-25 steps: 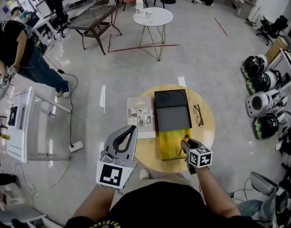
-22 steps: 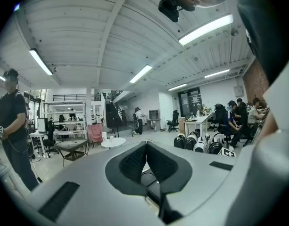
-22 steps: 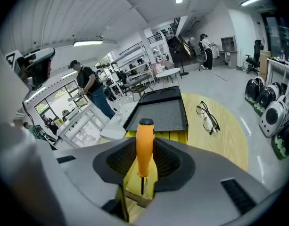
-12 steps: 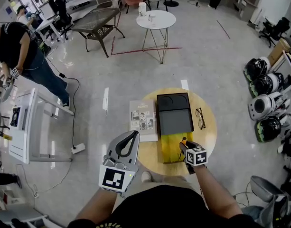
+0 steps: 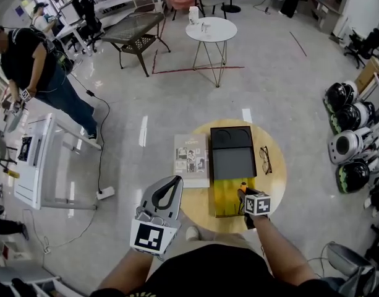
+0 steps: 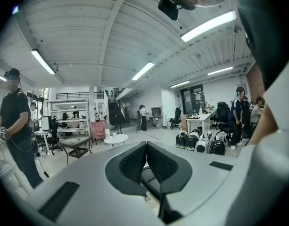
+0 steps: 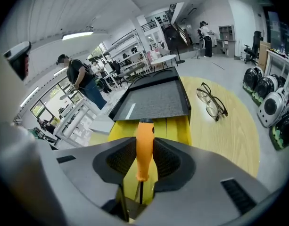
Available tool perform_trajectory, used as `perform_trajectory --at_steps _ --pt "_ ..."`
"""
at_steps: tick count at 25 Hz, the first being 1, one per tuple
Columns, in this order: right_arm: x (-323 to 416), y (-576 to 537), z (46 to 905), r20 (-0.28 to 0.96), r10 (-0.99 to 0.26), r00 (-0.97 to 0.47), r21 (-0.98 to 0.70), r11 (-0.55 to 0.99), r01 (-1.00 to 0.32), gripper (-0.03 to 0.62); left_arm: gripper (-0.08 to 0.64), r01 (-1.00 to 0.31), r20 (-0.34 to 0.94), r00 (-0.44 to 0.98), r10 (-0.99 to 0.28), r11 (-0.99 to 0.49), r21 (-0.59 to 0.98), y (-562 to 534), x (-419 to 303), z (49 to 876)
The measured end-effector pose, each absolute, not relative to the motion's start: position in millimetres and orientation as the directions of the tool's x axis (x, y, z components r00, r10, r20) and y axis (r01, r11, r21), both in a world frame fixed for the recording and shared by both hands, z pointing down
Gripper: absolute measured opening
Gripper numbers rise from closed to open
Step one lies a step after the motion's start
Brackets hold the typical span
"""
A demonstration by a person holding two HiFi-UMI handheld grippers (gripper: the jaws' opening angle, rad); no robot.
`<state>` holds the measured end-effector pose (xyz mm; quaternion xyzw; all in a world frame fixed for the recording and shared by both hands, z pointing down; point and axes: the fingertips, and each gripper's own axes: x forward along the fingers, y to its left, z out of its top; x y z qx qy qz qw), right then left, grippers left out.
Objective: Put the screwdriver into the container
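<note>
My right gripper (image 5: 243, 192) is shut on an orange-handled screwdriver (image 5: 242, 185), which points away from me. In the right gripper view the orange handle (image 7: 144, 147) is pinched between the two black pads, with the thin dark shaft running back toward the camera. The handle's end hangs over the near right part of the yellow container (image 5: 223, 198), whose yellow inside (image 7: 176, 128) lies just ahead of the jaws. My left gripper (image 5: 174, 180) is held up left of the table, shut with nothing in it. Its pads (image 6: 145, 147) meet at the tips.
A black tray (image 5: 232, 156) lies beyond the container on the round wooden table (image 5: 274, 184). Glasses (image 5: 266, 159) rest at its right, a booklet (image 5: 191, 159) at its left. Helmets (image 5: 347, 147) line the floor on the right. A person (image 5: 34, 60) stands far left.
The head view has shifted a little, so the table sits further right in the frame. My right gripper keeps its hold on the screwdriver over the container; the left stays raised.
</note>
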<state>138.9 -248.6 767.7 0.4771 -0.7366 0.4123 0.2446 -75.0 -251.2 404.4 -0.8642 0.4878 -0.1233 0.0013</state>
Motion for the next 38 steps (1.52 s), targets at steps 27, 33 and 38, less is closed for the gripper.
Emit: perform_trajectory --at_steps 27,33,38 --pt "171.7 -242.2 776.3 0.806 -0.483 -0.343 -0.292 0.181 -0.939 0.138 0.018 -0.833 0.204 0.508 -0.837 -0.538 -0.13 -250.2 -62.7 407.4" --pt "176.7 -243.0 748.1 0.743 -0.582 -0.33 -0.249 0.216 -0.944 0.014 0.017 -0.851 0.189 0.492 -0.85 -0.515 -0.103 -254.4 -66.6 403.0" --pt "177.2 -239.2 717.6 0.69 -0.649 -0.32 -0.219 0.233 -0.947 0.014 0.017 -0.839 0.193 0.513 -0.836 -0.537 -0.094 -252.7 -67.4 406.1"
